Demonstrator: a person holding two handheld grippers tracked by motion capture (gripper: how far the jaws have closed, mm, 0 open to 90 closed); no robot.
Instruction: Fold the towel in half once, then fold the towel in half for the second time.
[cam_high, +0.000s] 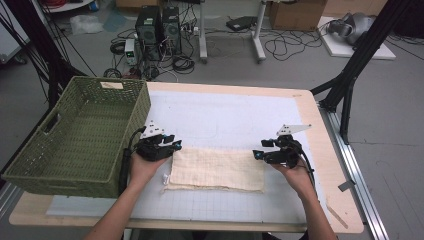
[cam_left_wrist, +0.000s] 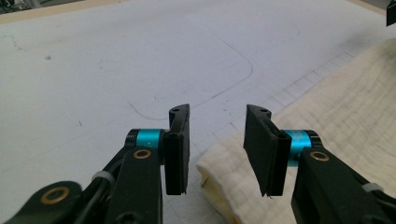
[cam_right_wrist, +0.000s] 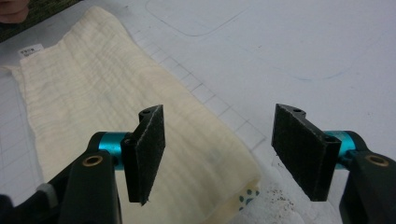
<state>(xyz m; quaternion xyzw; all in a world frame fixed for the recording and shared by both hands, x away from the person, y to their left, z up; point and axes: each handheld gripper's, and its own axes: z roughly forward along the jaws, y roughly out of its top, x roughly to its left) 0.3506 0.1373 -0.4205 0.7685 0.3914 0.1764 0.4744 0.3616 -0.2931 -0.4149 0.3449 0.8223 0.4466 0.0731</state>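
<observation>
Showing basket (cam_high: 80, 135) in high view; dotted cloth (cam_right_wrist: 140, 121) corner in right gripper view.

Even, soft indoor light, faint shadows, high view slightly soft, close gripper parts blurred at bottom edges.

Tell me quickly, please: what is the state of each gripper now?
Left gripper: open, holding nothing; a corner of the folded cream cloth lies below the gap.
Right gripper: open, holding nothing, over the cloth's other end.
</observation>
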